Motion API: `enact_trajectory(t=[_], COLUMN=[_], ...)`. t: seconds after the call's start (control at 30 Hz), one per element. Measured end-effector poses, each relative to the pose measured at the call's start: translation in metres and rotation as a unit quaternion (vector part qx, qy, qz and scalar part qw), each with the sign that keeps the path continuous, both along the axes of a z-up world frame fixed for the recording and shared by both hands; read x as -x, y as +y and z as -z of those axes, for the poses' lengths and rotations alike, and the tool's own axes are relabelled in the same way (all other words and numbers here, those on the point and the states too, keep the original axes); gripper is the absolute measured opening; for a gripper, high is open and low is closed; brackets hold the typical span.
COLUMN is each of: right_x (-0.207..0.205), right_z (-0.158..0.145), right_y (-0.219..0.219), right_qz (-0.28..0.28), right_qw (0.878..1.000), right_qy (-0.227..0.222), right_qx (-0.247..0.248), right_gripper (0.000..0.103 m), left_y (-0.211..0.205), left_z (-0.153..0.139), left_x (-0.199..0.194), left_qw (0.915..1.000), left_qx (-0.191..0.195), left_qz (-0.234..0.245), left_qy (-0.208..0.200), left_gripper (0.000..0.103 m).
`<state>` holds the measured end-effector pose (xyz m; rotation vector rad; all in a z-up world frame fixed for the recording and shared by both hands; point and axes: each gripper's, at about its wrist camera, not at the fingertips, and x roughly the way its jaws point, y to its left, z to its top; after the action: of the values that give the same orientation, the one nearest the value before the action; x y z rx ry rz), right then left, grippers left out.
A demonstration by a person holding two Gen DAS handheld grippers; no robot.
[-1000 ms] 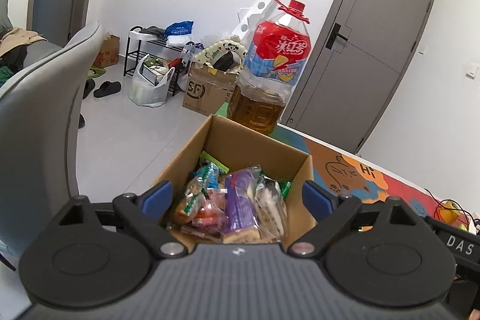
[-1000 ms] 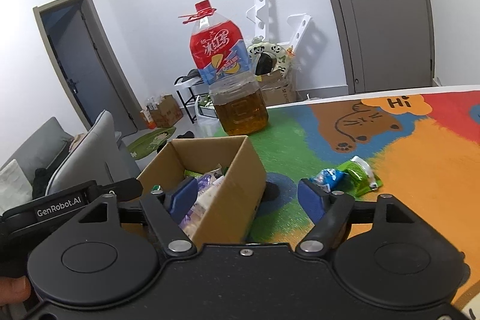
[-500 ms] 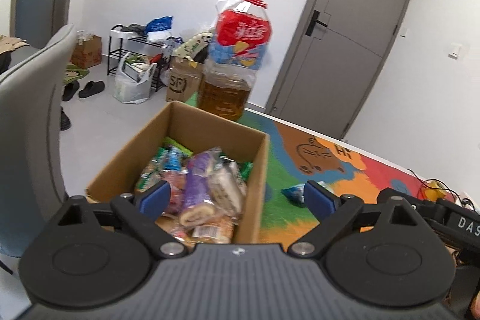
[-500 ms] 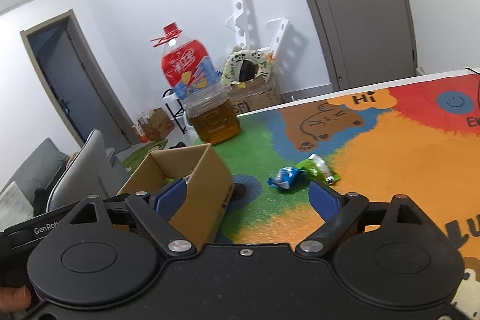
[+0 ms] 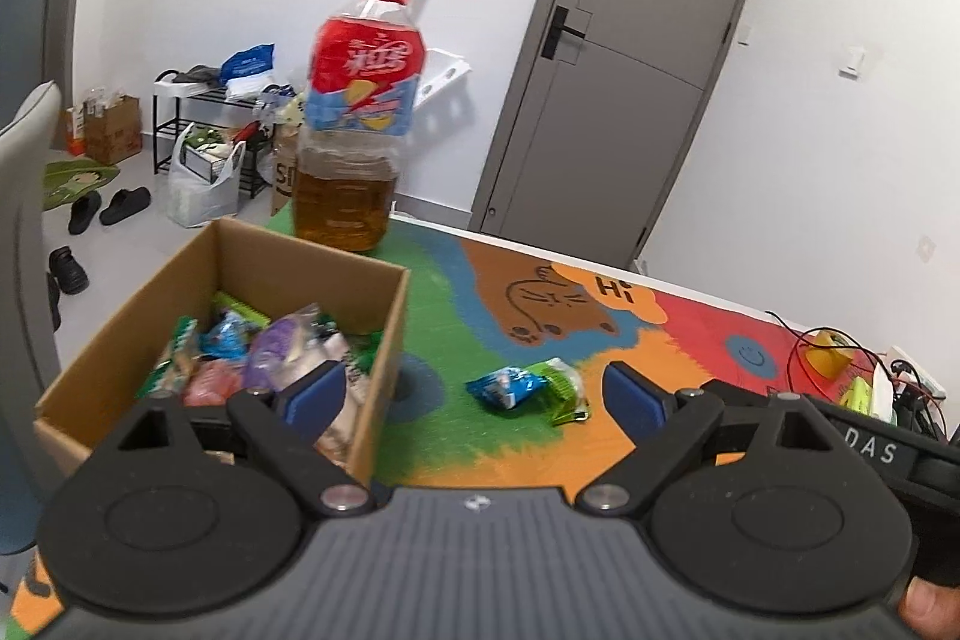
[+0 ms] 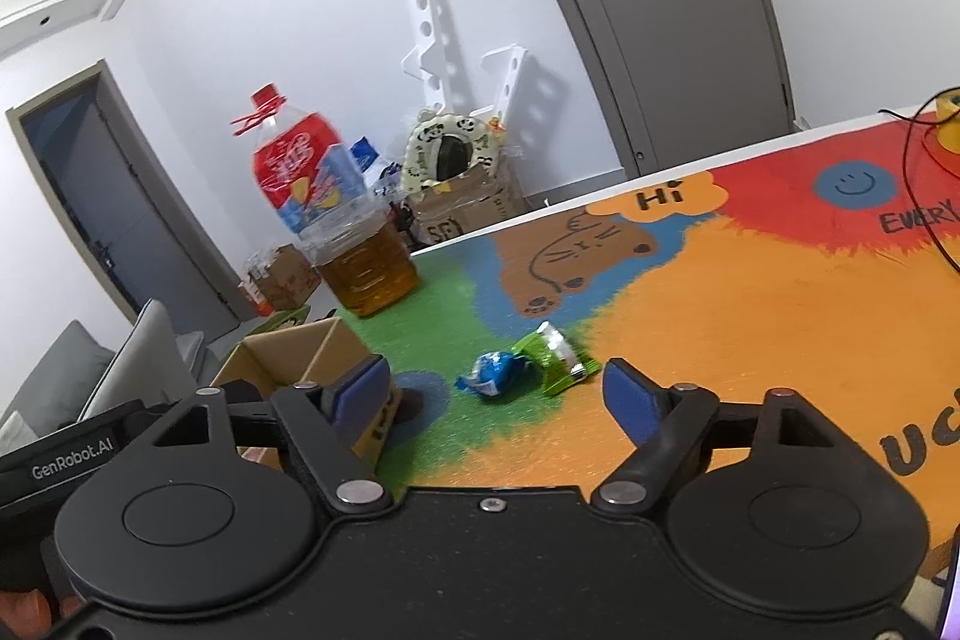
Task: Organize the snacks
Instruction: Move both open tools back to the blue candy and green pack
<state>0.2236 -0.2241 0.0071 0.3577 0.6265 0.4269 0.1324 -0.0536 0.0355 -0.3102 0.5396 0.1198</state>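
Snack packets, one blue foil packet (image 5: pixel 507 385) and one green foil packet (image 5: pixel 561 388), lie touching each other on a colourful cartoon-printed table mat (image 5: pixel 630 340). Just beside them stands an open brown cardboard box (image 5: pixel 384 322) heaped with more wrapped snacks (image 5: pixel 270 358). Behind the box is a large clear plastic oil bottle with a red label (image 5: pixel 354 130). The left gripper (image 5: pixel 474 394) is closing slightly but wide apart and empty. The right gripper (image 6: pixel 495 394) is closing, nothing between its blue pads.

The oil bottle (image 6: pixel 336 220) is motion-blurred, its label unreadable; the cardboard box (image 6: pixel 288 358) is partly hidden.
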Motion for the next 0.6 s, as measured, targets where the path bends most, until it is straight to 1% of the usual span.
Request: enact_trajectory(t=[0.1,0.2,0.37,0.43,0.6], right_x=[-0.009,-0.020,-0.037,-0.045,-0.065], right_z=[0.006,0.013,0.023,0.028,0.040], right_y=[-0.005,-0.010,-0.013,-0.012,-0.011], right_qz=[0.005,0.008,0.008,0.005,0.000], right_qw=[1.000,1.000,0.999,0.999,0.998], right_qy=[0.005,0.012,0.024,0.030,0.046], right_qx=[-0.005,-0.013,-0.023,-0.025,-0.031], right_gripper=[0.069,0.066,0.061,0.058,0.056], left_y=[-0.008,-0.016,-0.023,-0.023,-0.027], left_z=[0.003,0.007,0.016,0.019,0.029], left_x=[-0.010,-0.022,-0.042,-0.051,-0.074], left_qw=[1.0000,0.9999,0.9998,0.9997,0.9991], left_qx=[-0.003,-0.008,-0.009,-0.008,-0.012], left_qz=[0.003,0.008,0.000,-0.003,-0.004], left_qy=[0.001,0.008,0.018,0.022,0.039], left_gripper=[0.088,0.084,0.075,0.073,0.068])
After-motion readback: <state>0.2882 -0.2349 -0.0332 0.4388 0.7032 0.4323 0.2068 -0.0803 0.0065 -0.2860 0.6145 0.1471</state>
